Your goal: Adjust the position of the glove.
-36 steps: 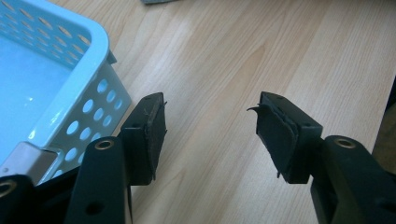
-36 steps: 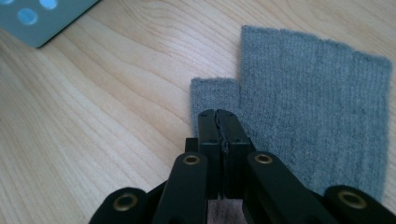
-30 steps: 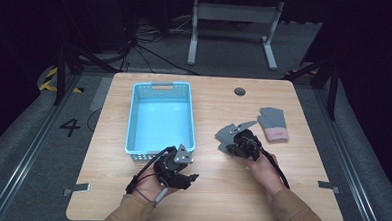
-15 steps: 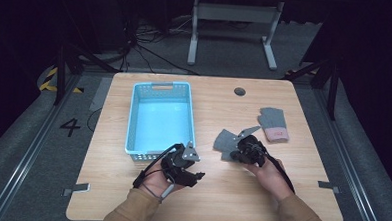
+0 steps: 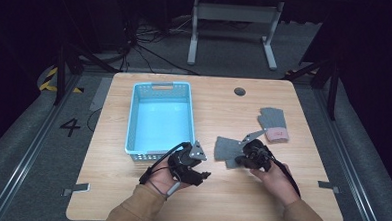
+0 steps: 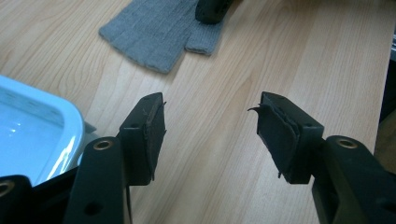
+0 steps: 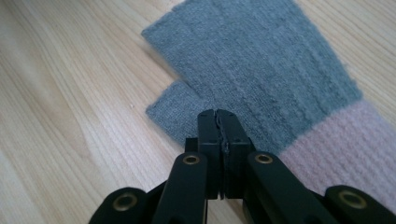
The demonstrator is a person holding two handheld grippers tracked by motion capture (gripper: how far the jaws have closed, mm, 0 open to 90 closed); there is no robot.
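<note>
Dark room, light wooden worktop (image 5: 215, 201). Nearest me, my left claw (image 5: 194, 166) has slid a little right along the basket's near end since a second ago; jaws wide apart, holding nothing. My right claw (image 5: 244, 160) has drawn back toward me, and the near grey glove (image 5: 226, 148) came with it; jaws pressed together at its thumb edge, apparently pinching it. Pale blue basket (image 5: 133, 119) empty. Second glove (image 5: 273, 124) lies farther right, unmoved. Likely heading: basket.

High view looks down on whole table (image 5: 300, 195). Gripper views sit low, close; both see grey glove (image 6: 154, 28).
</note>
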